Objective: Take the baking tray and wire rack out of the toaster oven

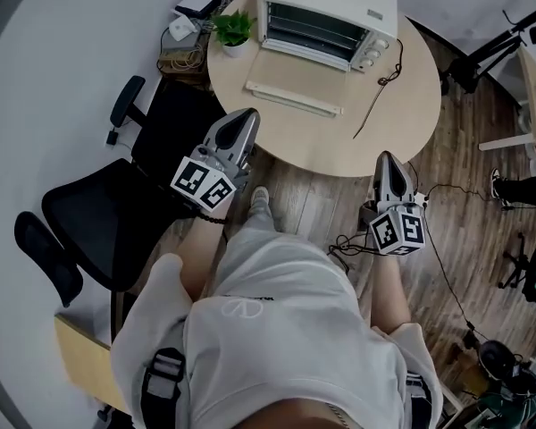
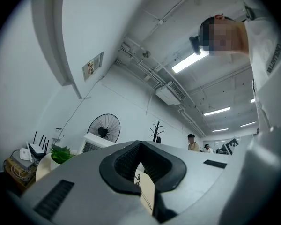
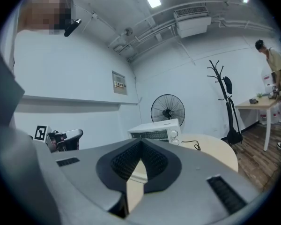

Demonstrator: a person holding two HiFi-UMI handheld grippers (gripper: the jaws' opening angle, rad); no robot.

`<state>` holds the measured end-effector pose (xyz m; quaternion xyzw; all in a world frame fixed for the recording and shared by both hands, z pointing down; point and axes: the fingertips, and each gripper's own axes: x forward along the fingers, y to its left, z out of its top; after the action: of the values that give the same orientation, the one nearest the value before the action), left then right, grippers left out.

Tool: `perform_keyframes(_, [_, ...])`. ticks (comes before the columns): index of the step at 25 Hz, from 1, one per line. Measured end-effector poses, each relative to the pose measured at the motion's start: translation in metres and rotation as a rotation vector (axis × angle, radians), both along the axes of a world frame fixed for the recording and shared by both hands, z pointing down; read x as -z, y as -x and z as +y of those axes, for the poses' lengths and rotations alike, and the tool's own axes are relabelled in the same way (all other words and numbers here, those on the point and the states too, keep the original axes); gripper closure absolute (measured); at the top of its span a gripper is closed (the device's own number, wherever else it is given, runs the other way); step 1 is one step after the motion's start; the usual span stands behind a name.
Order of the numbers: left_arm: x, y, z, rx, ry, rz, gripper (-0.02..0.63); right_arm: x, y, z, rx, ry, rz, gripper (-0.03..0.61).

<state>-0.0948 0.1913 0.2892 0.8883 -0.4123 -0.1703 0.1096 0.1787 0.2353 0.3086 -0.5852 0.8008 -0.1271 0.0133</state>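
Head view: toaster oven point(image 1: 326, 21) on round table point(image 1: 402, 123), door down, wire rack point(image 1: 308, 25) inside, baking tray not made out; nothing removed. Your left gripper point(image 1: 244, 120) and right gripper point(image 1: 389, 162) sit short of the table.
Left gripper view: jaws together, empty.
Right gripper view: jaws together, empty.

The head view hangs above the person and looks steeply down, with the toaster oven point(image 1: 326, 21) well ahead at the frame's top; the left gripper point(image 1: 244, 119) view sits low, well short of the toaster oven, tilted up toward the ceiling point(image 2: 178, 41), the oven small at lower left; the right gripper point(image 1: 386, 159) view sits low too, about level, the oven nearly straight ahead beyond its jaws; all three views share the oven.
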Motion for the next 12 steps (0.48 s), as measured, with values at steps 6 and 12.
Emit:
perform_keyframes(6, [-0.014, 0.025, -0.058, -0.051, 0.022, 0.002, 0.612, -0.003, 0.045, -0.059, -0.007, 0.007, 0.022, 0.581])
perform_keyframes(12, [-0.027, 0.035, -0.094, -0.097, 0.048, 0.016, 0.612, -0.014, 0.074, -0.095, -0.012, 0.039, 0.02, 0.581])
